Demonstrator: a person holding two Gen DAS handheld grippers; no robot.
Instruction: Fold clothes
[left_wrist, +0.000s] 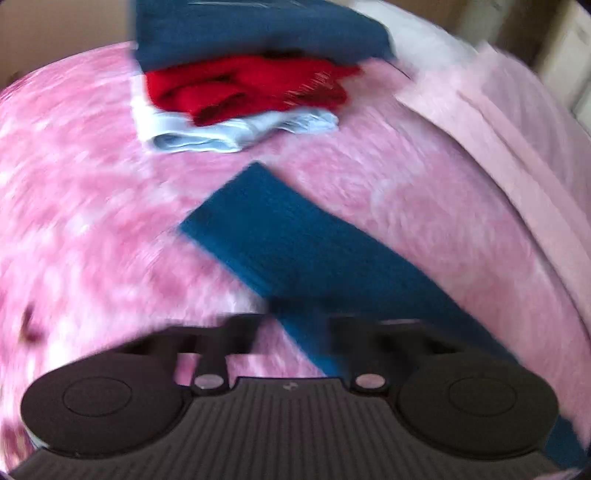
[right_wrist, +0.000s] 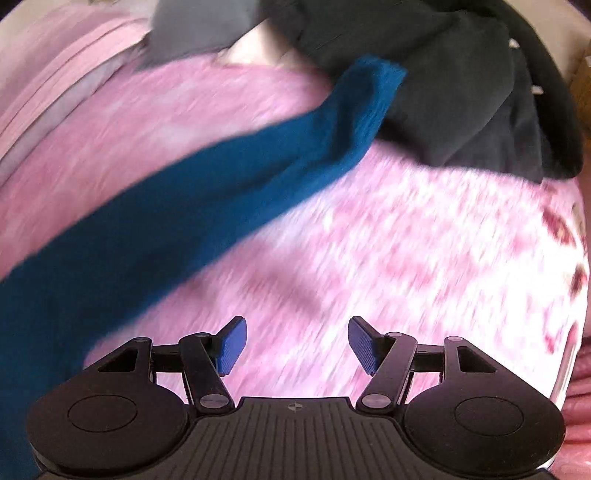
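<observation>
A teal knit garment (left_wrist: 295, 243) lies stretched in a long strip across the pink patterned blanket (left_wrist: 81, 206). In the left wrist view it runs from mid-frame down under my left gripper (left_wrist: 295, 332), whose jaws stand apart and empty over it. In the right wrist view the teal garment (right_wrist: 207, 199) runs from lower left to upper right, its far end on a dark garment (right_wrist: 461, 85). My right gripper (right_wrist: 297, 343) is open and empty over the blanket (right_wrist: 406, 251), right of the garment. Both views are motion-blurred.
A folded stack sits at the back in the left view: navy piece (left_wrist: 255, 33) on top, red (left_wrist: 251, 88) under it, pale blue-white (left_wrist: 236, 129) at the bottom. A pale pink sheet (left_wrist: 517, 147) lies at the right. A grey cloth (right_wrist: 199, 29) lies at the far edge.
</observation>
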